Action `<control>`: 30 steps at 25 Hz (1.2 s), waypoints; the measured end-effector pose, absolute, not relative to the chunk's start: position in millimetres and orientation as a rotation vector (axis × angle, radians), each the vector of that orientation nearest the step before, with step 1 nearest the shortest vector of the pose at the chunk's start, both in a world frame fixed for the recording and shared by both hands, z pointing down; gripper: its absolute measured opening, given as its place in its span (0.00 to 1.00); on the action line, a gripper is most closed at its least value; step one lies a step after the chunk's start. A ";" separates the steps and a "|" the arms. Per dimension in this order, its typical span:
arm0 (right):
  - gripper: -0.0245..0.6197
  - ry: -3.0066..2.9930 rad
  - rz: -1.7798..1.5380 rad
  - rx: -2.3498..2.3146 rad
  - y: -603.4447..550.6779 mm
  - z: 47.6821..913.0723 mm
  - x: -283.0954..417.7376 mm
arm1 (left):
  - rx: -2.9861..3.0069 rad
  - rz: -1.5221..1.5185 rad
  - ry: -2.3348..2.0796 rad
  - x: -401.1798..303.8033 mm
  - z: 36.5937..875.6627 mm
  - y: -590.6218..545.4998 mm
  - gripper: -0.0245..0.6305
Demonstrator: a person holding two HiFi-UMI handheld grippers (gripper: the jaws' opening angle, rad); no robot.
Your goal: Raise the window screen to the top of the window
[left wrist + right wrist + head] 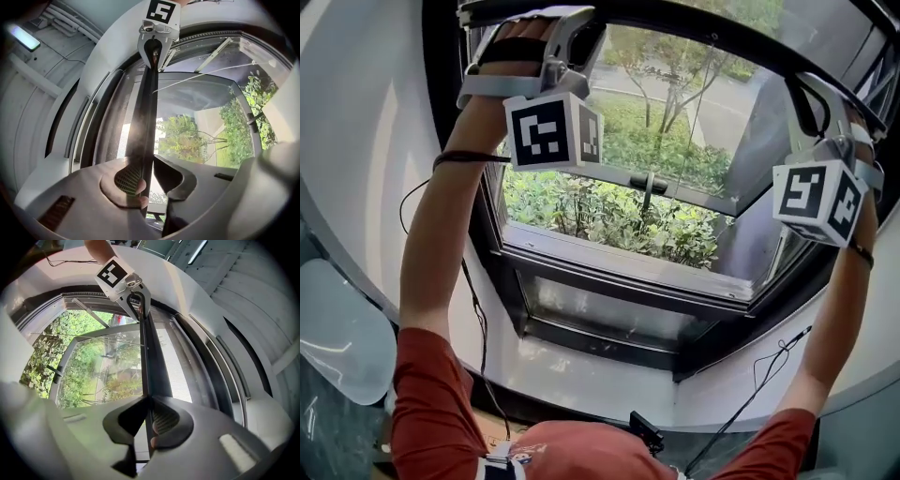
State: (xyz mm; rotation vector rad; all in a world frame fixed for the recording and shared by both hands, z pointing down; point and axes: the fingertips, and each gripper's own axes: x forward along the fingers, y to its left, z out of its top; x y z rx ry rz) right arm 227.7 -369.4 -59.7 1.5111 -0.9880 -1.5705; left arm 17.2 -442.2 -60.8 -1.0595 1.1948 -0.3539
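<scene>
Since left gripper point(146, 183) and right gripper point(149, 420) both clamp the dark screen bar point(145, 117), high near the top of the window point(619, 272), it likely handles stiff and light; mesh probably fragile, so the bar's ends suit gripping.

Dark window frame point(609, 349) (white sill point(581, 377) beneath) carries the screen bar point(152, 357)

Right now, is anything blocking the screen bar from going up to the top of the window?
Nothing visible does. The left gripper and right gripper both clamp the screen bar, with only a narrow strip left before the top frame.
</scene>
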 end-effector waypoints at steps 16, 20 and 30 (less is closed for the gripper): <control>0.09 -0.909 -1.545 1.586 -373.9 -180.6 228.8 | -0.988 -0.377 1.244 17.9 -182.5 -447.4 0.16; 0.09 -0.879 -1.551 1.608 -374.2 -203.9 227.9 | -0.949 -0.387 1.270 15.4 -205.0 -449.3 0.16; 0.10 -0.789 -1.569 1.677 -374.9 -259.6 229.2 | -0.902 -0.362 1.352 15.3 -264.4 -443.7 0.17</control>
